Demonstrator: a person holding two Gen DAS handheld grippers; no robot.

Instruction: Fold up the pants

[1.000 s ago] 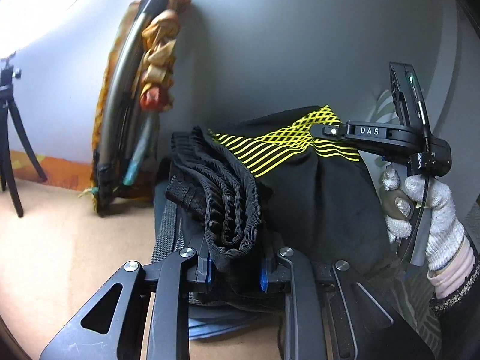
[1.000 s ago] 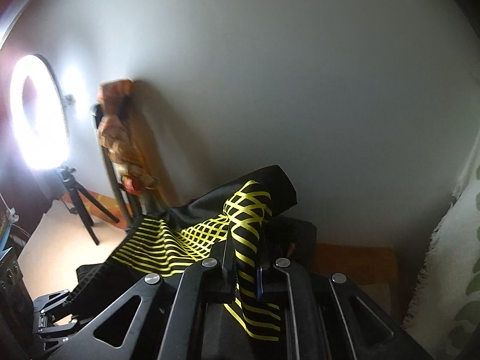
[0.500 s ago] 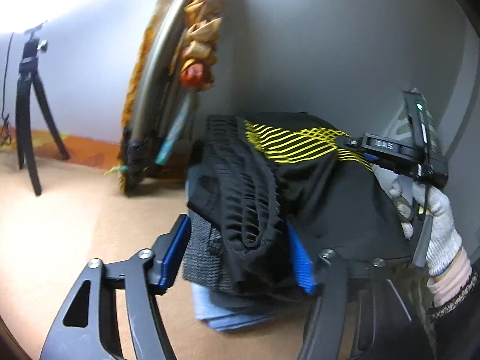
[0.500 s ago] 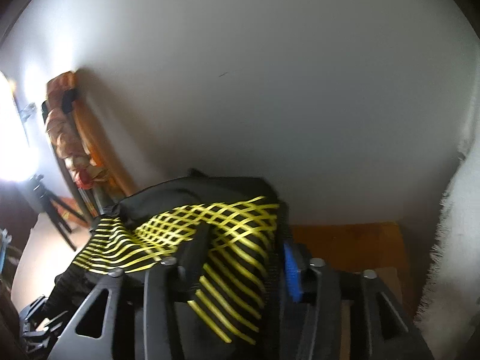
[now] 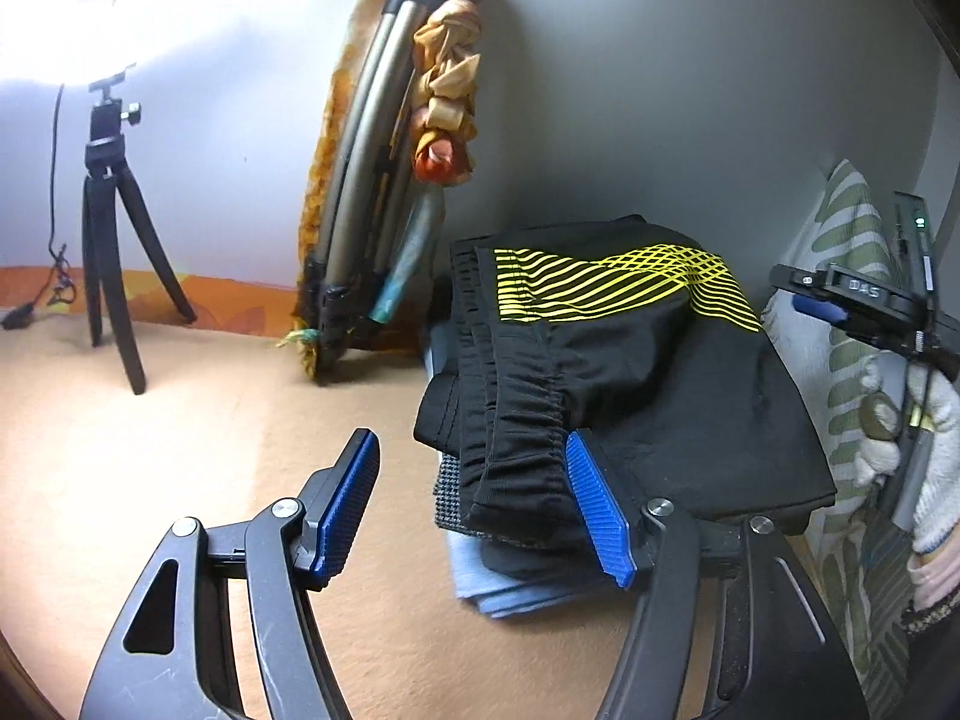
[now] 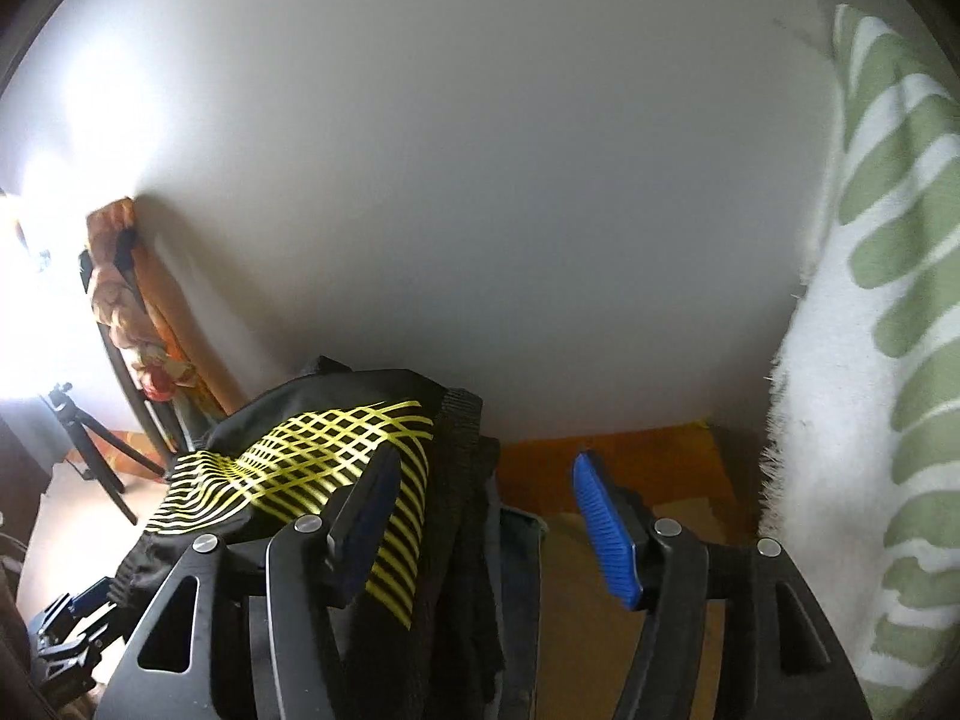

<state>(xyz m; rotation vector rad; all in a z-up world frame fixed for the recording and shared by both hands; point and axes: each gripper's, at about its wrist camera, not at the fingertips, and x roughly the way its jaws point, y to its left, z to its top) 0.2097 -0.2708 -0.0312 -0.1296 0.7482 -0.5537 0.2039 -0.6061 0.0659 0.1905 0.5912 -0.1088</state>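
The black folded pants with the yellow line pattern (image 5: 630, 372) lay on top of a small stack of folded garments, above a grey checked piece (image 5: 447, 495) and a light blue folded cloth (image 5: 510, 591), on the tan surface (image 5: 210, 420) close to the grey wall (image 5: 660, 90). Whether that surface was a floor or a tabletop could not be told. The elastic waistband edges faced the left wrist camera.

The left tool (image 5: 474, 504) stood spread wide, its blue ribbed pads (image 5: 345, 498) apart. The right-hand pad lay against the near edge of the pants; the left-hand pad was clear of the stack, over the tan surface. Nothing was pinched.

The right tool (image 6: 498, 516) was likewise spread. One finger sat over the yellow-patterned panel of the pants (image 6: 312, 462); the other blue pad (image 6: 603, 531) stood clear, over an orange strip along the wall base. No cloth was held between them. In the left wrist view this tool (image 5: 828, 300) appeared at the far right of the stack, held by a hand in a white knit glove (image 5: 918, 456).

A white and green leaf-patterned fabric (image 6: 888, 360) hung just beside the stack. A folded metal frame wrapped in orange cloth (image 5: 396, 150) leaned against the wall, and a small black tripod (image 5: 111, 252) stood well apart to the left.
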